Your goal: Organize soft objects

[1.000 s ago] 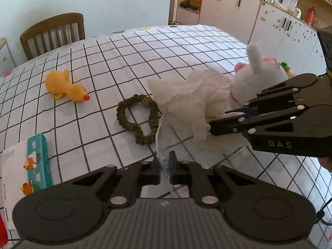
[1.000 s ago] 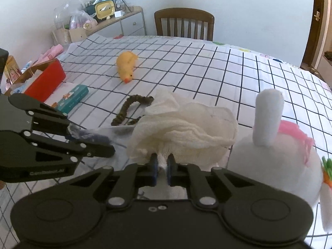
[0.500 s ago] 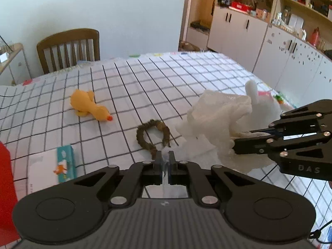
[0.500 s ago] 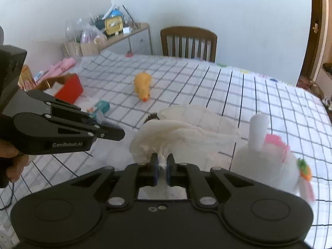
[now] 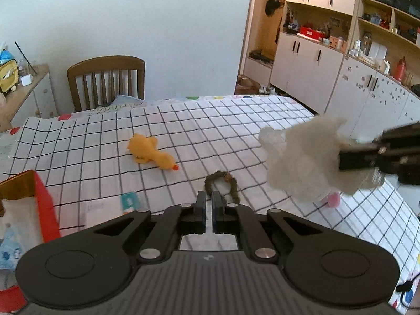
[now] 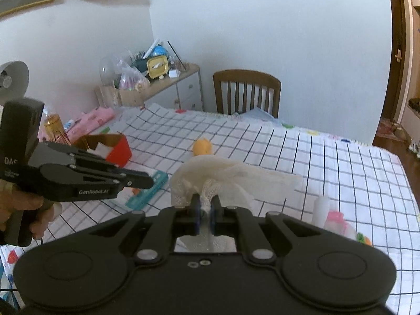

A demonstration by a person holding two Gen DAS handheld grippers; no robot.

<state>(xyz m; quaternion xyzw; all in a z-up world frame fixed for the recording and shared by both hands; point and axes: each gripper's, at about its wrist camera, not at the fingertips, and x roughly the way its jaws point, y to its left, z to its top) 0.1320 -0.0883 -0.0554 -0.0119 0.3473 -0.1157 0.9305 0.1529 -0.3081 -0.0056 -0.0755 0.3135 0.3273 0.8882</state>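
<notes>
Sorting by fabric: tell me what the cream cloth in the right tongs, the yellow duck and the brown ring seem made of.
Cream cloth: thin open-weave gauze or muslin, matte; mesh shows near the right tongs. Yellow duck: probably plush fabric, soft matte surface. Brown ring: likely gathered fabric, a scrunchie, ruffled; too small to confirm.

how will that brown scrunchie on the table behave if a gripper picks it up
The brown scrunchie will probably be floppy: it lies flat in a slack, uneven loop. It looks light, a thin ruffled fabric band. It seems unlikely to roll or slip, since its gathered surface should catch on the checked tablecloth.
</notes>
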